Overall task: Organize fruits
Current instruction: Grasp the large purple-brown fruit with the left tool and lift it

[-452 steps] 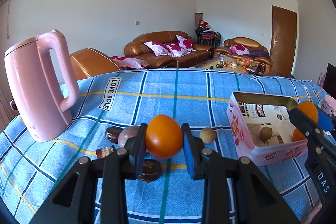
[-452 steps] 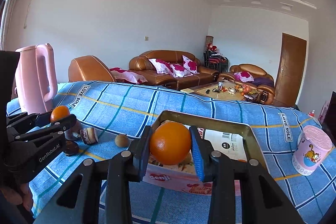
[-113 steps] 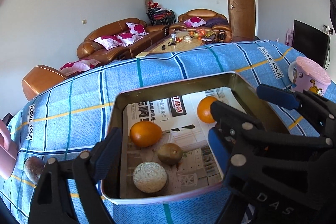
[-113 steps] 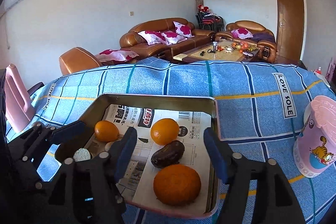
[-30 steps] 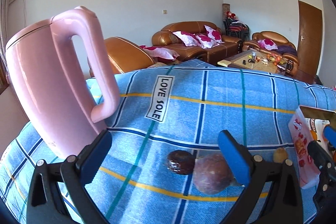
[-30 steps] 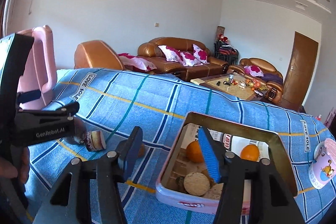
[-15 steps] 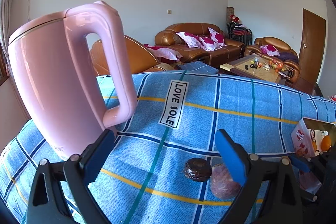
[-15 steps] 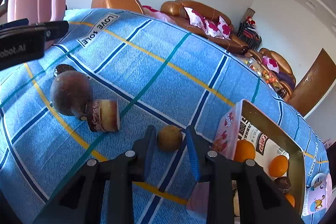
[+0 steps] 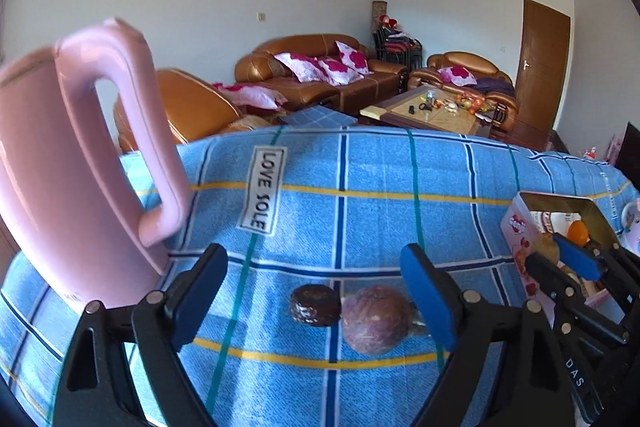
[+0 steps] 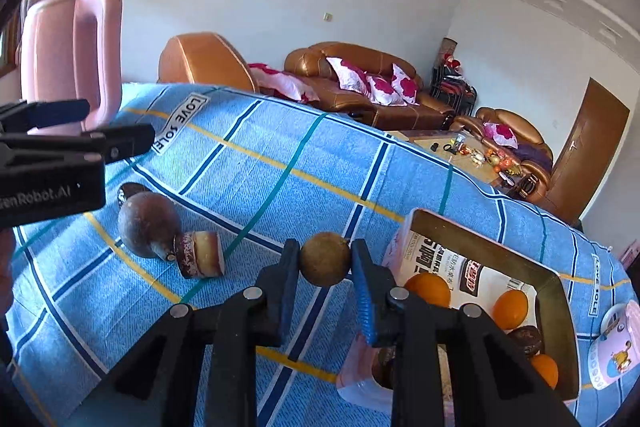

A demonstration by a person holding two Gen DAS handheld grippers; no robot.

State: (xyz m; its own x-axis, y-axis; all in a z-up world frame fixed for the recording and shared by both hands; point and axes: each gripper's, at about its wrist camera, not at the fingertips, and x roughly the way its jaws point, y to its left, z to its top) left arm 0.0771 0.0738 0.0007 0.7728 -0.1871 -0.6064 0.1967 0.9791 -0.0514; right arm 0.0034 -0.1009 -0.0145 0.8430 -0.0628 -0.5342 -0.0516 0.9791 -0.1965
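While the right gripper (image 10: 325,263) clamps a small brown fruit (image 10: 325,258), the left gripper's (image 9: 316,291) jaws are closing.

pink kettle (image 9: 60,163), blue cloth (image 9: 360,187), sofa (image 9: 320,75)

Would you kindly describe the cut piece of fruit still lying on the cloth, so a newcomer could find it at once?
Start from the blue checked cloth and find the open tin of fruit on its right side. To the tin's left lie three loose items in a cluster. The cut piece is the one nearest the tin, touching the round purple-brown fruit: alone, it shows a flat pale face with a dark rind.
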